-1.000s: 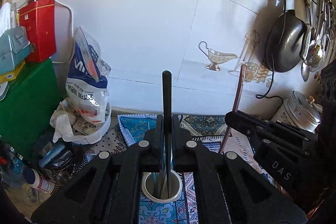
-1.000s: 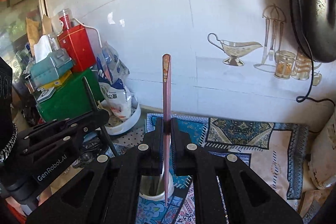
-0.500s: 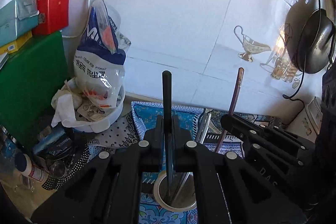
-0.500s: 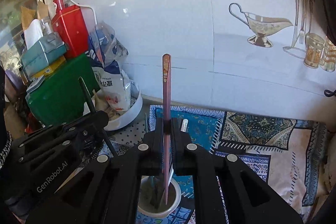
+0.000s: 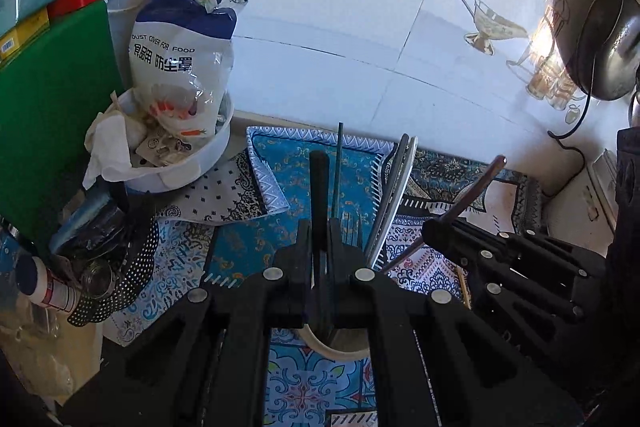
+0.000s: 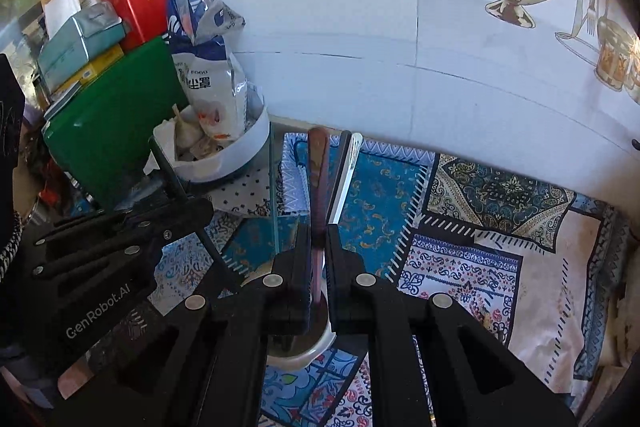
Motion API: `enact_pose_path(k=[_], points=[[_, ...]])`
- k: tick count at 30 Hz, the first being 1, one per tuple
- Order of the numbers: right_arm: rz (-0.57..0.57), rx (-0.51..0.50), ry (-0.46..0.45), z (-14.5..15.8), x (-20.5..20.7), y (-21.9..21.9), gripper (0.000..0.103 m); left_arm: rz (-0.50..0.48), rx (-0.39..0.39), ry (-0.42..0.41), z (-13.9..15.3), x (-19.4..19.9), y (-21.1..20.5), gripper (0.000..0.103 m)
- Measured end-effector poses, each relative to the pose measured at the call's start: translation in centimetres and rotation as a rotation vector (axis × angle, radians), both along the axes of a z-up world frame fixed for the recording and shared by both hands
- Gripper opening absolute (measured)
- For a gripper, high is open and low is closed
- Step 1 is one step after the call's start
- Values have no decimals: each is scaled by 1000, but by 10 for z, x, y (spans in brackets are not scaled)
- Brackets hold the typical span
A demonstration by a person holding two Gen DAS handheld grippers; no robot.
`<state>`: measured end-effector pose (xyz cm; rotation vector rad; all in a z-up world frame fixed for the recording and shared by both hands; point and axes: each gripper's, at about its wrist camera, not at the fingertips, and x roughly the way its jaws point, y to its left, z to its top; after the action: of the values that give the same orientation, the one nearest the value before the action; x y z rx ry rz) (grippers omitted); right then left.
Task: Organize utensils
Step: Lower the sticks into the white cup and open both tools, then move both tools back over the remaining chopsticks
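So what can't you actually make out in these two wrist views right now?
- Inside of the white cup: left wrist view, covered by the left tool.
- Lower end of the black utensil: same view, hidden between the fingers.
- Tip of the pink utensil: right wrist view, behind the right tool.
- Hanging dark pan: cut by the edge, glare-blurred.

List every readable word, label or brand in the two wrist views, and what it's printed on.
"DUST COVER FOR FOOD": plastic bag in the white bowl.
"GenRobot.AI": side of the left gripper, seen from the right wrist.
Chinese characters under the bag's English line: not transcribed.
Barcode on the yellow box: too small.
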<state>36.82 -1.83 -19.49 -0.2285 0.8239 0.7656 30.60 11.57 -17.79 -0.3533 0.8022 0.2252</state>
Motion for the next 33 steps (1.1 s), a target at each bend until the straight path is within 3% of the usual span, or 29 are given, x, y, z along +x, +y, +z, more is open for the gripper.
enact_pose_path(k=[6,11,16,20,26,33], points=[[27,-24,-9,8,-11,-5,7,-18,-4,-8,11,-10,-7,5],[27,-18,-27,19,-19,-17,16,-41,22,-39,29,-20,-19,6],[12,-14,-51,29,-26,-37,18,-66,45,-72,45,-27,-35,9],[-21,-7,-75,39,-29,-63,20,-87,72,-92,53,-28,-52,25],[-94,-4,-97,46,-28,-104,23,-159,65,-107,59,-21,-86,37],[-225,-34,-72,33,-19,-163,24,-256,38,-86,50,-5,-130,41]])
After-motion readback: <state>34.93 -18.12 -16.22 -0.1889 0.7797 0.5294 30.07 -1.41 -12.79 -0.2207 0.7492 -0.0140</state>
